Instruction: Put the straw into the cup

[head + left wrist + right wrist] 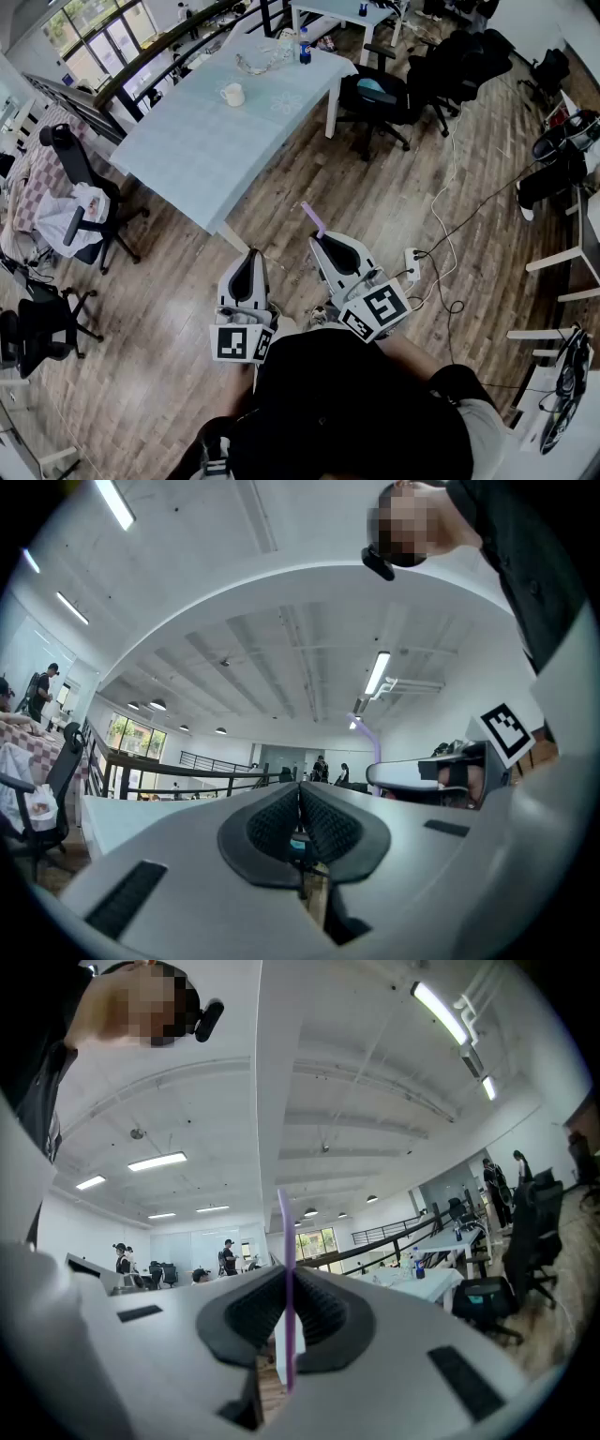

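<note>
A thin purple straw [284,1241] stands upright, pinched between the jaws of the right hand-held gripper [286,1312], with its ends sticking out above and below the pads. A white cup [232,94] with a handle sits upright on the pale table [187,150], well apart from the straw.

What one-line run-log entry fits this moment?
right gripper: shut on straw | left gripper: shut, empty | cup: on table, straw not in
</note>
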{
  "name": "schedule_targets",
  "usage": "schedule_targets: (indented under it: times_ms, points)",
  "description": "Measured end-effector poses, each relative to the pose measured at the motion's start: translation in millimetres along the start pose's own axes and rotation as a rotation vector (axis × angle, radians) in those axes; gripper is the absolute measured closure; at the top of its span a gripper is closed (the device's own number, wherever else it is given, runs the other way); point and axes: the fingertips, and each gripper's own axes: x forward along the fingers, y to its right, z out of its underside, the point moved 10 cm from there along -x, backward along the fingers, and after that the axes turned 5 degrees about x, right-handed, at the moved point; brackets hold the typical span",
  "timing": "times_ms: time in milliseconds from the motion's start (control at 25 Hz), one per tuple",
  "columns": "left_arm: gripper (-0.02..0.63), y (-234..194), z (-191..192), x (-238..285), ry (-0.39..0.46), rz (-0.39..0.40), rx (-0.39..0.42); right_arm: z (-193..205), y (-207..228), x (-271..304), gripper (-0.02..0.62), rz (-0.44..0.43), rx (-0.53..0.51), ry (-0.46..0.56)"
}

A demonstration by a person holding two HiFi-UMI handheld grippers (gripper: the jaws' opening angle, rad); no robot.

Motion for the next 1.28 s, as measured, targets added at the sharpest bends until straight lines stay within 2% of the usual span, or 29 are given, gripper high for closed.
schedule_targets:
  times_ms: [280, 560, 1040, 1280]
  points:
    - [0.591, 15.9, -5.3, -13.1, 0.003, -0.026, 0.016, -0.9, -3.5, -9.7, 0.563, -0.016, 0.009, 0.005]
    - [0.591, 8.6, -8.0, -15.9, 0.006, -0.048, 0.036, 2.1, -6.6, -0.9, 0.563, -0.038, 0.009, 0.006]
    - [0.591, 18.3, -0.6, 13.3, 0.014, 0.002, 0.025, -1.2, 13.9, -3.4, 0.563, 0.002, 0.016, 0.011]
    - [0.591, 17.7, 7.0, 23.8, -0.003, 0.001, 0.016, 1.1, 29.3, -0.9, 0.562, 0.016, 0.025, 0.005]
